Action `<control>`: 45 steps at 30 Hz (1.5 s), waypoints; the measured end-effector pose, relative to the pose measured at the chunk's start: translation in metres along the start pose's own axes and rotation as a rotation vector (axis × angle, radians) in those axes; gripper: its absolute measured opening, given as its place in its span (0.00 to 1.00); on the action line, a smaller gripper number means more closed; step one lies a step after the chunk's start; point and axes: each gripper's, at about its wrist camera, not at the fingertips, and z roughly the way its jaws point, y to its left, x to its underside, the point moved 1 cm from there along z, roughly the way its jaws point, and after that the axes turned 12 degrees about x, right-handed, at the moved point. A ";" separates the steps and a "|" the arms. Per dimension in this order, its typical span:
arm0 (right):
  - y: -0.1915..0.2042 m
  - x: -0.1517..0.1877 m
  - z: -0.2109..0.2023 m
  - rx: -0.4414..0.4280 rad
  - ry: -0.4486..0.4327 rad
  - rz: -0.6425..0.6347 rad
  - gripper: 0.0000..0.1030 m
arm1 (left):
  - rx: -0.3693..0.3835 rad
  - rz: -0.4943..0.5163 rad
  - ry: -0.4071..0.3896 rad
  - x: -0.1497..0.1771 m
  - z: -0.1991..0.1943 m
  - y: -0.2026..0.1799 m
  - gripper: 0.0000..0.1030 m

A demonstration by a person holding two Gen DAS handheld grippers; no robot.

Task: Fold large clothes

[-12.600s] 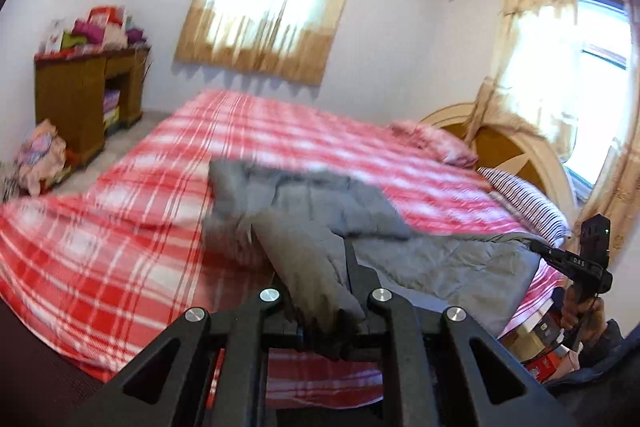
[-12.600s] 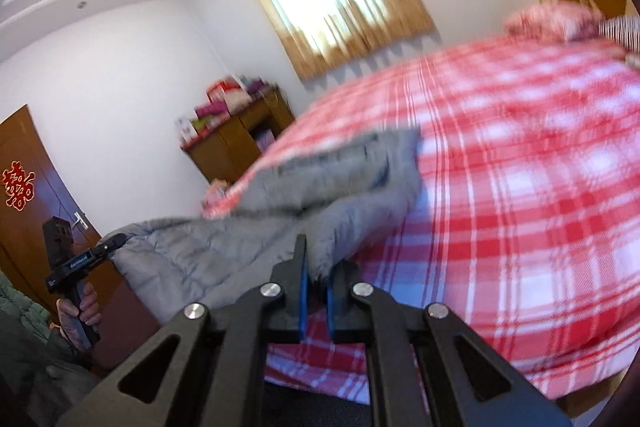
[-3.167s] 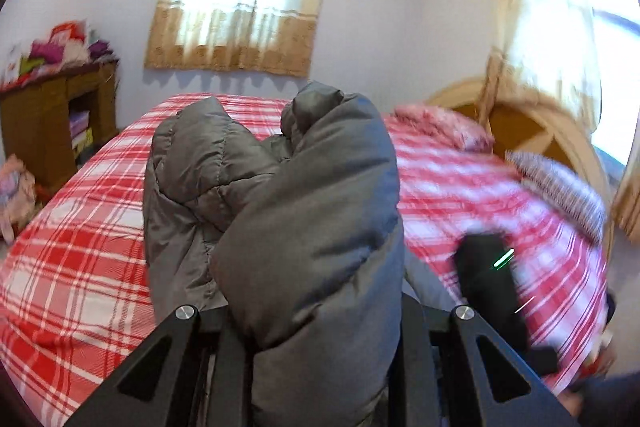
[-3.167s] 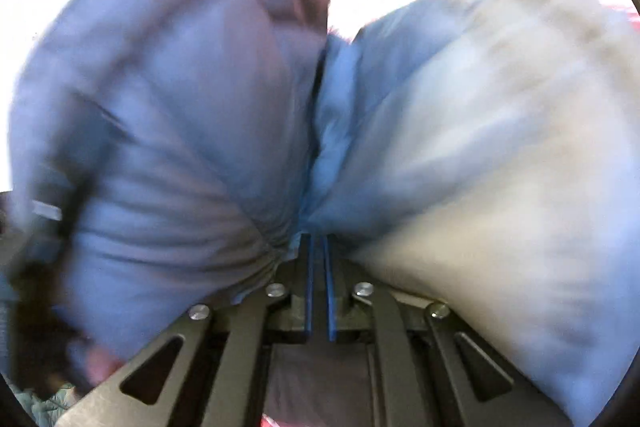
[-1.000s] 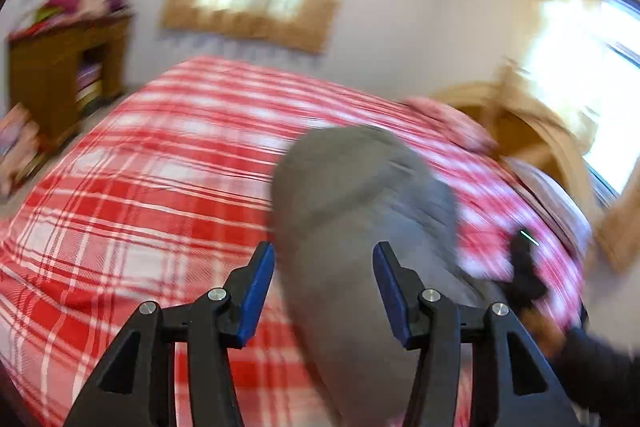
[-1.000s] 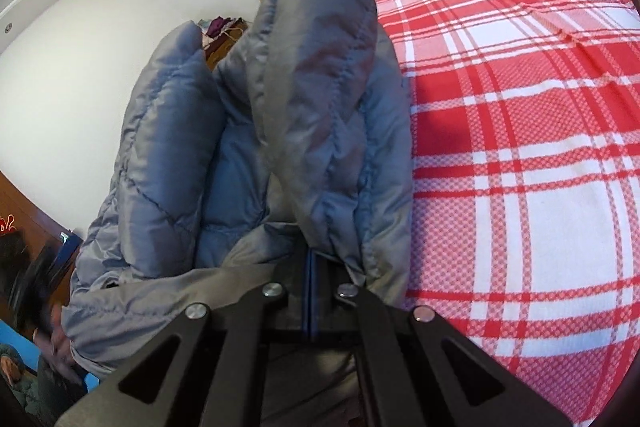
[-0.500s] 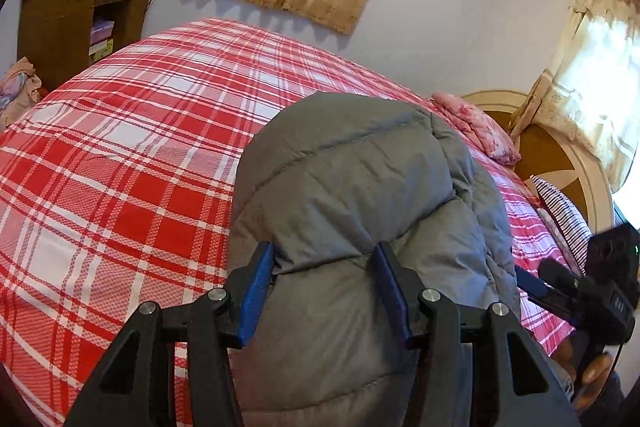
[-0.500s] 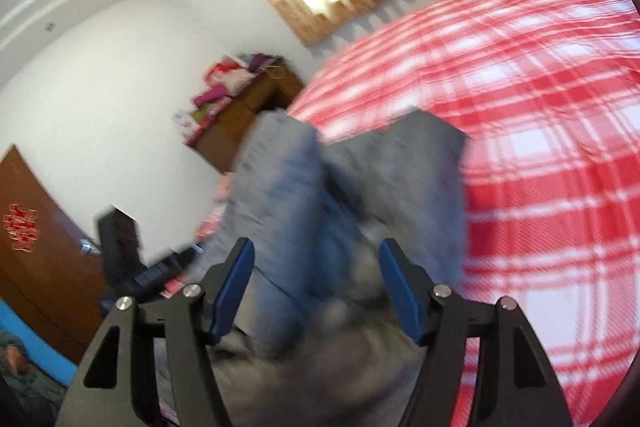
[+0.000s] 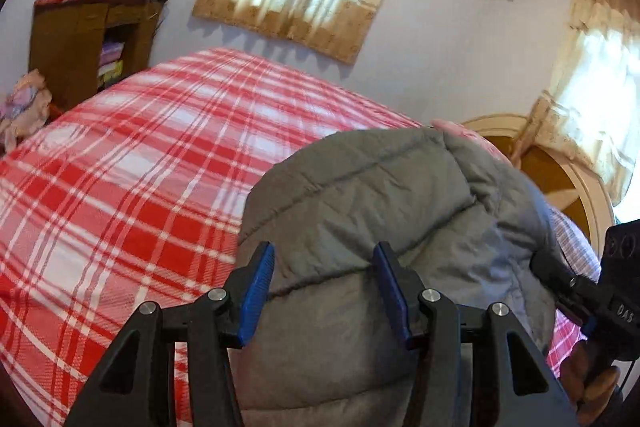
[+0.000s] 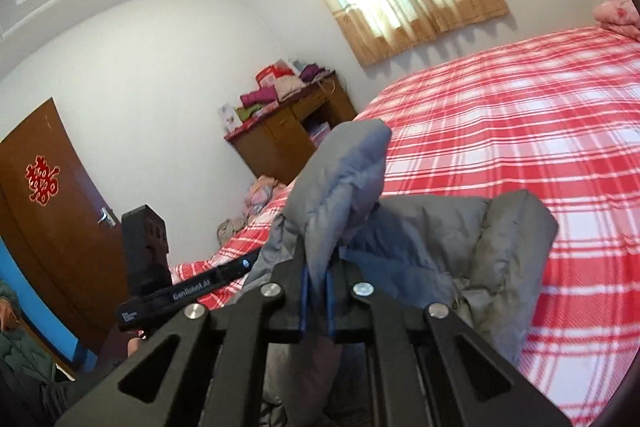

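Observation:
A grey padded jacket (image 9: 380,187) lies bunched on the red plaid bed (image 9: 120,167) near its front edge. My left gripper (image 9: 324,283) is open just over the jacket, whose bulge shows between the blue pads (image 9: 256,287) without being squeezed. In the right wrist view, my right gripper (image 10: 316,291) is closing its jaws on an upright fold (image 10: 344,179) of the jacket (image 10: 460,235), pinched between the pads. The rest of the jacket slumps to the right of that fold. Each gripper's black body shows at the edge of the other's view.
A wooden cabinet (image 10: 288,143) with stacked clothes stands against the far wall, with a pile of clothes (image 9: 24,107) on the floor beside it. A brown door (image 10: 48,211) is at the left. The curved headboard (image 9: 560,179) and a pink pillow (image 10: 616,11) mark the bed's head.
My right gripper let go of the jacket, opened wide, then closed on an upright fold and rose. My left gripper, still open, moved in over the jacket.

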 end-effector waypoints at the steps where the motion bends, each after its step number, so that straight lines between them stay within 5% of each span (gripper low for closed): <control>1: -0.006 0.002 -0.001 0.020 -0.002 0.016 0.09 | -0.005 0.041 0.019 0.000 0.005 -0.011 0.51; 9: -0.069 0.041 -0.005 0.146 0.033 0.232 0.09 | -0.075 0.264 0.144 0.030 0.058 -0.069 0.51; 15: -0.070 0.043 -0.012 0.220 0.084 0.263 0.19 | -0.099 0.275 0.158 0.044 0.072 -0.066 0.51; 16: -0.069 0.038 -0.023 0.236 0.055 0.263 0.25 | -0.090 0.270 0.150 0.044 0.069 -0.063 0.51; 18: -0.071 0.022 -0.048 0.300 -0.037 0.259 0.79 | -0.063 0.251 0.132 0.044 0.064 -0.058 0.51; 20: -0.077 0.012 -0.054 0.354 -0.063 0.255 0.93 | -0.045 0.233 0.116 0.044 0.062 -0.055 0.51; 22: -0.087 0.004 -0.042 0.353 -0.006 0.286 0.93 | -0.040 0.230 0.106 0.045 0.062 -0.059 0.51; 26: -0.084 -0.002 0.008 0.323 0.142 0.272 0.82 | -0.040 0.240 0.092 0.046 0.060 -0.061 0.51; 28: -0.063 -0.004 0.034 0.261 0.188 0.208 0.62 | -0.040 0.238 0.083 0.046 0.057 -0.059 0.51; 29: -0.055 -0.002 0.041 0.219 0.200 0.195 0.43 | -0.046 0.236 0.074 0.046 0.055 -0.057 0.51; 32: -0.047 0.001 0.067 -0.068 0.235 0.324 0.17 | -0.056 0.211 0.034 0.042 0.046 -0.047 0.51; 33: -0.049 0.004 0.077 -0.184 0.246 0.386 0.16 | -0.053 0.193 0.014 0.040 0.042 -0.043 0.51; 36: -0.058 0.017 0.099 -0.331 0.255 0.491 0.13 | -0.050 0.190 -0.018 0.036 0.037 -0.041 0.51; 40: -0.109 0.046 0.107 -0.375 0.228 0.720 0.04 | -0.004 0.214 0.036 0.038 0.058 -0.052 0.51; 45: -0.124 0.051 0.086 -0.236 0.232 0.642 0.03 | 0.067 0.224 0.112 0.048 0.095 -0.069 0.51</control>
